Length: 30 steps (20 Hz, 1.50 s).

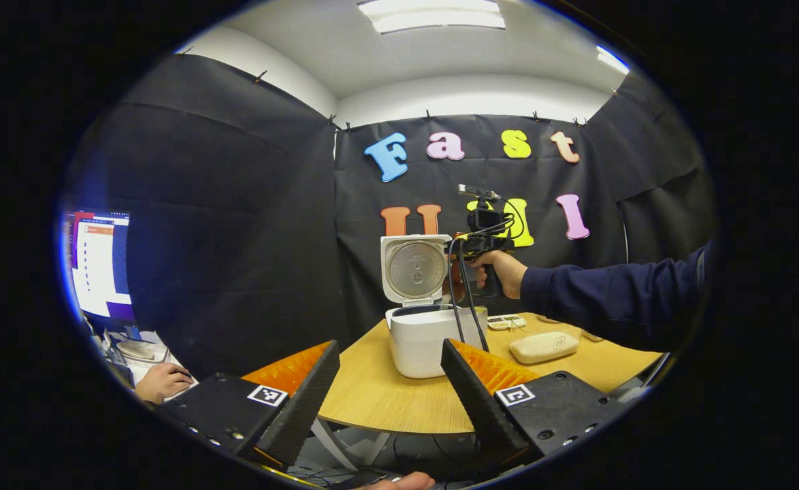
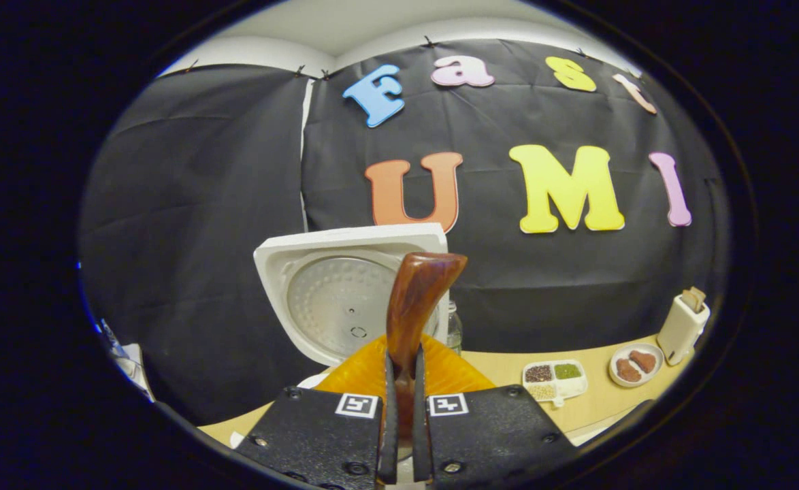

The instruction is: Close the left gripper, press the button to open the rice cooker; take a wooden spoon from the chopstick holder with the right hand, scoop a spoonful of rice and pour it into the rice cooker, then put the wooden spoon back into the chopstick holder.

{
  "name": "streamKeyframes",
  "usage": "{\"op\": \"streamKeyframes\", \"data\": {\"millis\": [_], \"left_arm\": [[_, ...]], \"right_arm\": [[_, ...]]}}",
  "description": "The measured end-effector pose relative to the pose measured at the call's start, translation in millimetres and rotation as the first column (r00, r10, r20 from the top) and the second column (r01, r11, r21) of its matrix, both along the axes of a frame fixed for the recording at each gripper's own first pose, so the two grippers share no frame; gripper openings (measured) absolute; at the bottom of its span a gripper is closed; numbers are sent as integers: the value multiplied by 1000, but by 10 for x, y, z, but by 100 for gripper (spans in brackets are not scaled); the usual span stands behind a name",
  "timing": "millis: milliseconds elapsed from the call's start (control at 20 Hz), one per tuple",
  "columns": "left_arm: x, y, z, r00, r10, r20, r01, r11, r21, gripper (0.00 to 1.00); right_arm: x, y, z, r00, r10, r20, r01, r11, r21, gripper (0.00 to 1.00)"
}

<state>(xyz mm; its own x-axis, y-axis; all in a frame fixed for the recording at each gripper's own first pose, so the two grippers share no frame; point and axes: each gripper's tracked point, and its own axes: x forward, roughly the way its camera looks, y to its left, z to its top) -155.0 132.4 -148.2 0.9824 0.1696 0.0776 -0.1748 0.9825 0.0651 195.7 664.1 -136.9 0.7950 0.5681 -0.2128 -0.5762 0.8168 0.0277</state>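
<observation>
The white rice cooker point(image 1: 420, 344) stands on the round wooden table point(image 1: 372, 401) with its lid point(image 1: 415, 269) raised upright. My left gripper point(image 1: 390, 347) hangs open short of the table's near edge, nothing between its fingers. A hand in a dark blue sleeve point(image 1: 610, 299) holds my right gripper point(image 1: 467, 245) just above the cooker's right side. In the right gripper view my right gripper point(image 2: 403, 361) is shut on a glossy brown wooden spoon point(image 2: 416, 299), broad end up, in front of the open lid point(image 2: 338, 299). The white chopstick holder point(image 2: 682, 328) stands far right.
A divided tray of grains point(image 2: 555, 380) and a small plate of brown pieces point(image 2: 634, 364) lie right of the cooker. A beige oblong box point(image 1: 544, 347) lies on the table's right part. A monitor point(image 1: 100, 262) and another person's hand point(image 1: 161, 381) are at the far left.
</observation>
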Motion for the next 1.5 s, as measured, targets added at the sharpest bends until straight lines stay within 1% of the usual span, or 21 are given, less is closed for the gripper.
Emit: {"op": "streamKeyframes", "data": {"millis": [150, 250, 450, 500, 550, 600, 650, 750, 900, 1000, 1200, 1400, 1500], "left_arm": [[4, -53, 31, 1000, -21, 1, 21, 1000, -13, 96], [3, -39, -10, 1000, -16, -12, 16, 1000, -16, 96], [14, -59, -23, 1000, -7, -22, 7, 1000, -8, 96], [16, -68, -13, 1000, -6, -22, 5, 1000, -11, 96], [6, -68, 6, 1000, -1, -20, 1, 1000, -17, 96], [9, -66, 35, 1000, 0, -14, -1, 1000, -27, 96], [23, -90, 57, 1000, -7, -12, 6, 999, -37, 96], [15, -137, 42, 1000, -6, -21, 5, 999, -48, 96], [22, -184, 65, 1000, 3, -24, -4, 998, -57, 96], [48, -237, 95, 1000, 2, -24, -3, 998, -61, 96], [108, -348, 158, 1000, 5, -20, -6, 999, -54, 96], [180, -504, 222, 1000, -8, -13, 7, 998, -63, 96], [241, -578, 235, 1000, -10, -13, 9, 997, -74, 96]], "right_arm": [[-113, 132, -6, 991, -7, 137, 29, 987, -156, 14], [-221, 247, -53, 981, 11, 195, 31, 977, -213, 14], [-365, 356, -60, 974, 27, 223, 24, 974, -224, 14], [-403, 348, -20, 969, 32, 245, 28, 971, -236, 12], [-429, 325, 19, 963, 34, 269, 35, 969, -246, 14], [-451, 304, 55, 957, 38, 286, 38, 967, -254, 14], [-489, 260, 76, 953, 42, 300, 36, 968, -249, 14], [-561, 138, 131, 953, 38, 300, 30, 975, -219, 14], [-590, -144, 295, 954, 17, 298, 42, 981, -189, 14], [-567, -415, 413, 952, -7, 307, 62, 984, -170, 14], [-504, -963, 486, 959, -44, 278, 82, 989, -126, 14], [-375, -1552, 534, 946, -59, 317, 107, 985, -134, 14], [-334, -1844, 539, 944, -67, 323, 110, 987, -118, 14]]}}
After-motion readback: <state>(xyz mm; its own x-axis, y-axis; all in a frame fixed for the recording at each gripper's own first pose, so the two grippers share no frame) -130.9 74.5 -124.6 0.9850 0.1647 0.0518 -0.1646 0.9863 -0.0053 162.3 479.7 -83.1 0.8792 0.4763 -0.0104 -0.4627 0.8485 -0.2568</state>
